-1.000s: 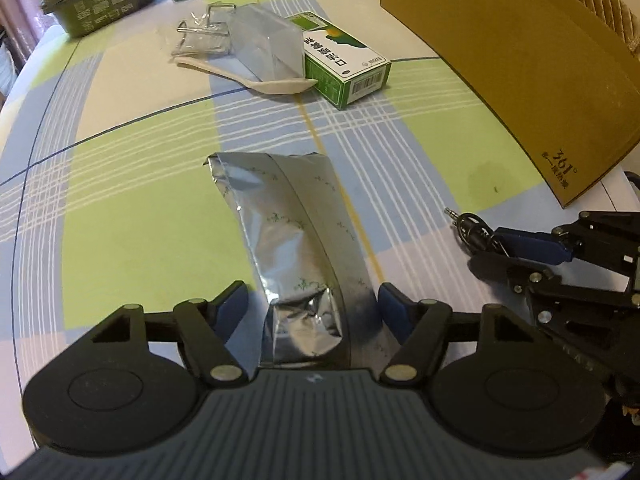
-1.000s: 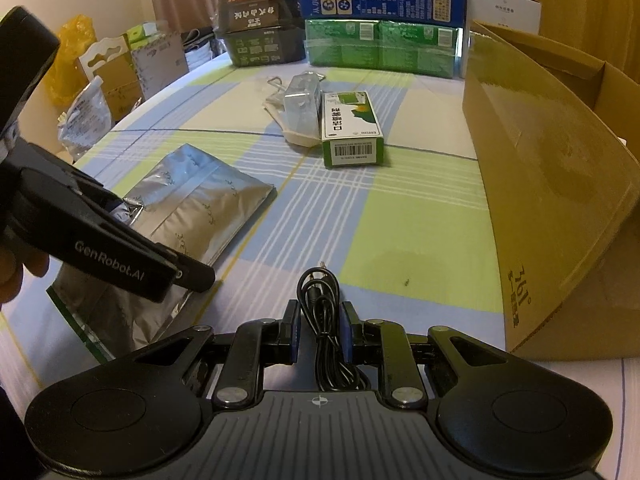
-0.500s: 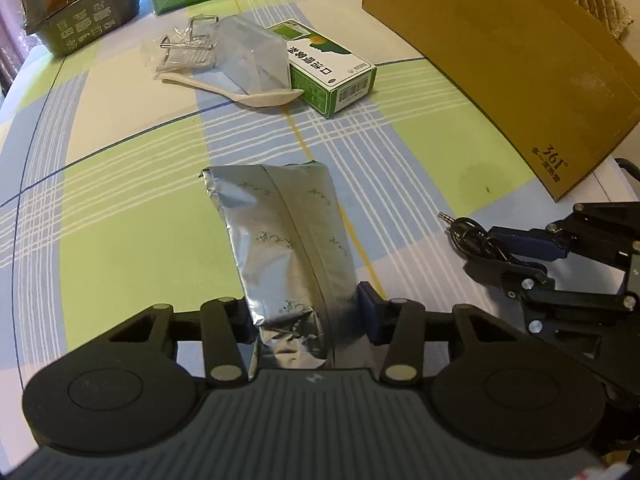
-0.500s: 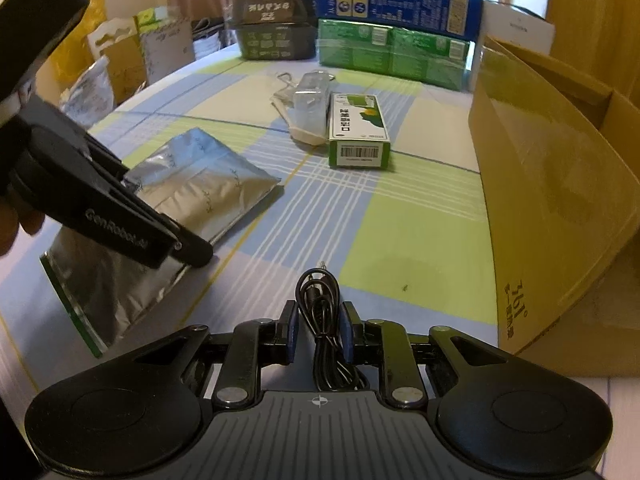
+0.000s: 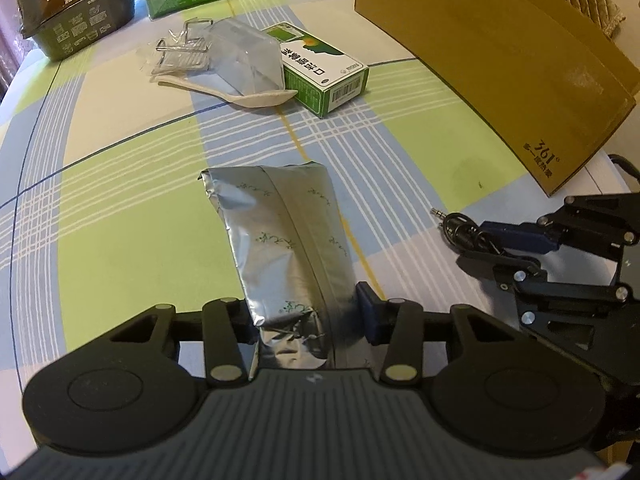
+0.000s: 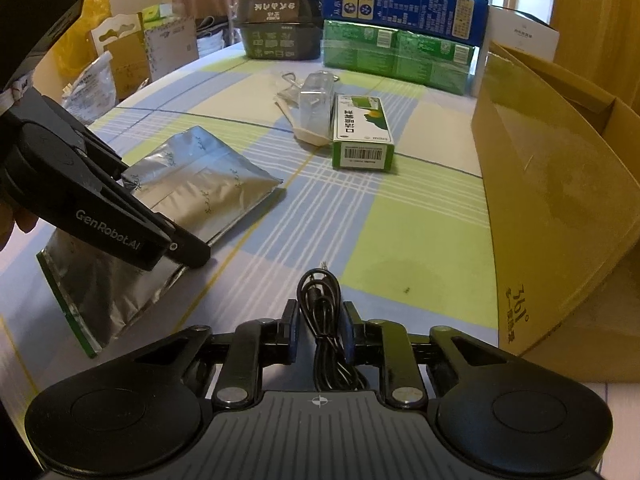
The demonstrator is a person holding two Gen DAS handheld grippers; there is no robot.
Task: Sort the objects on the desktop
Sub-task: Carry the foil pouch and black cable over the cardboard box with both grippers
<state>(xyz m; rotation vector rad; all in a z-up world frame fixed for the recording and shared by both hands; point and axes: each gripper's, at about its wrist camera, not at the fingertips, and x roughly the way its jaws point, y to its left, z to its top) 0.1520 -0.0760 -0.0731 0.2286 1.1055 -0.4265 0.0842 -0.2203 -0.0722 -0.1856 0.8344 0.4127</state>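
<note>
Bare counter (image 6: 420, 240) runs up the middle of the right wrist frame. The cardboard box (image 6: 552, 184) walls off the right, the green carton (image 6: 362, 132) blocks the upper centre, and the foil pouch (image 6: 192, 200) fills the left.

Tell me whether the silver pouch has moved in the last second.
Yes. In the right wrist view the silver pouch has lifted at its near end and tilted, held in the left tool, and now sits nearer the green box.
</note>
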